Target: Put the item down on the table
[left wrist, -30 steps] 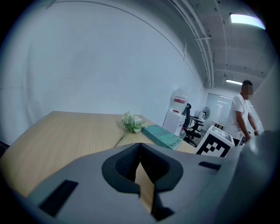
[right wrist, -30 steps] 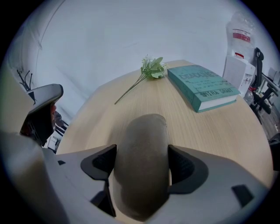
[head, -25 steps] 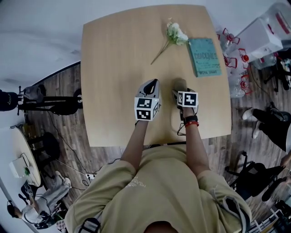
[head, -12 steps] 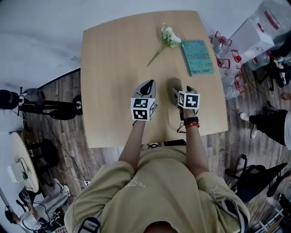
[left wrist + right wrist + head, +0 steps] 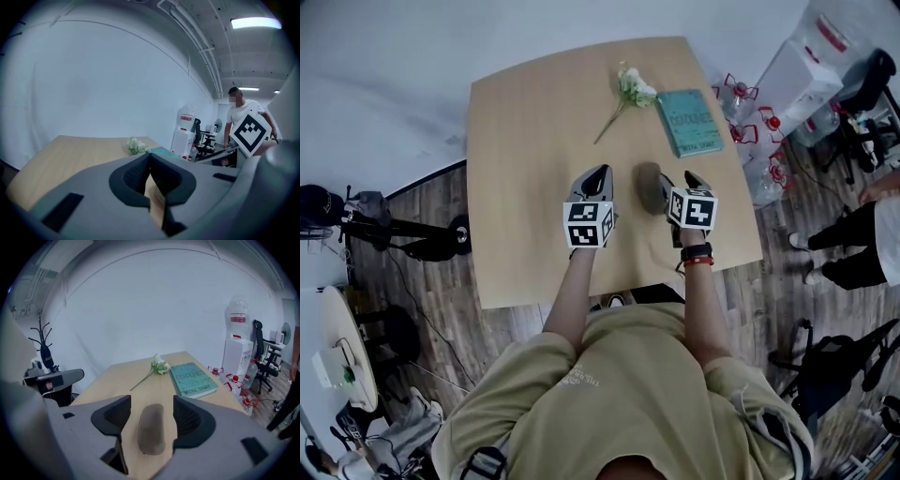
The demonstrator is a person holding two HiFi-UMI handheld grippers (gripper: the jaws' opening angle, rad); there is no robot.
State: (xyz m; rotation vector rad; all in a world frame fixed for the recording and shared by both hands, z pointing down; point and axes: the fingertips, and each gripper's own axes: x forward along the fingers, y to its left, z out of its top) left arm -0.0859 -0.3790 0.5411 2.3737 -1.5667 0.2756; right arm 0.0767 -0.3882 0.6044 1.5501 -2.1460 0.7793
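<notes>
A brown oval item [image 5: 151, 427] lies flat on the wooden table [image 5: 525, 131]. In the right gripper view it sits between the jaws of my right gripper [image 5: 151, 401], with a gap on each side, so the pads do not touch it. Those jaws are closing. In the head view the item [image 5: 649, 186] lies just left of my right gripper [image 5: 677, 181]. My left gripper [image 5: 600, 175] hovers over the table to the left. Its jaws [image 5: 150, 157] meet at the tips and hold nothing.
A teal book [image 5: 689, 122] and a white flower [image 5: 628, 86] lie at the table's far side. Water bottles [image 5: 750, 122] and a white box [image 5: 802, 75] stand on the floor to the right, near a person [image 5: 862, 244]. A black stand [image 5: 356, 225] is to the left.
The brown item now shows in full on the table beside the right gripper's tips; earlier it was a dim shape between them. The left gripper has hardly moved.
</notes>
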